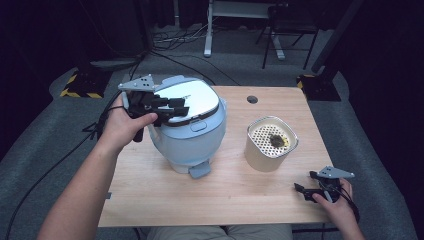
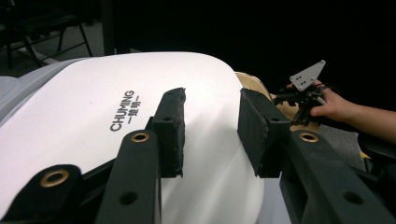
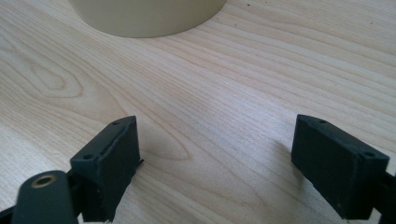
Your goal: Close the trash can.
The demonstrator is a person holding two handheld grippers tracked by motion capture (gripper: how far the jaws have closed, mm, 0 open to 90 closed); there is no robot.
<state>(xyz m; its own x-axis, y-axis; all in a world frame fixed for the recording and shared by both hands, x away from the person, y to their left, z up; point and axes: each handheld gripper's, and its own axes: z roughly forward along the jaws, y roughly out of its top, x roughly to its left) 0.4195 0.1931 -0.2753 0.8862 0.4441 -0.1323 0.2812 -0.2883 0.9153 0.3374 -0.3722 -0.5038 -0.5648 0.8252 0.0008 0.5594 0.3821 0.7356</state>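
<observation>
A pale blue cooker with a white lid [image 1: 192, 125] stands on the left half of the wooden table [image 1: 240, 195]. The lid [image 2: 93, 121] bears the word CHUMING. My left gripper [image 1: 172, 107] hovers just over the lid's left side, its jaws [image 2: 210, 130] open with only lid surface beneath them. A beige container [image 1: 271, 142] with a perforated insert and a dark clump inside stands to the cooker's right. My right gripper [image 1: 302, 190] rests low at the table's front right corner, open [image 3: 215, 158] over bare wood, with the container's base [image 3: 147, 16] ahead of it.
A round cable hole [image 1: 252, 99] lies near the table's far edge. Cables [image 1: 100, 125] trail over the grey floor at the left. Yellow-and-black striped stand bases [image 1: 80, 85] and furniture legs [image 1: 207, 35] stand beyond the table.
</observation>
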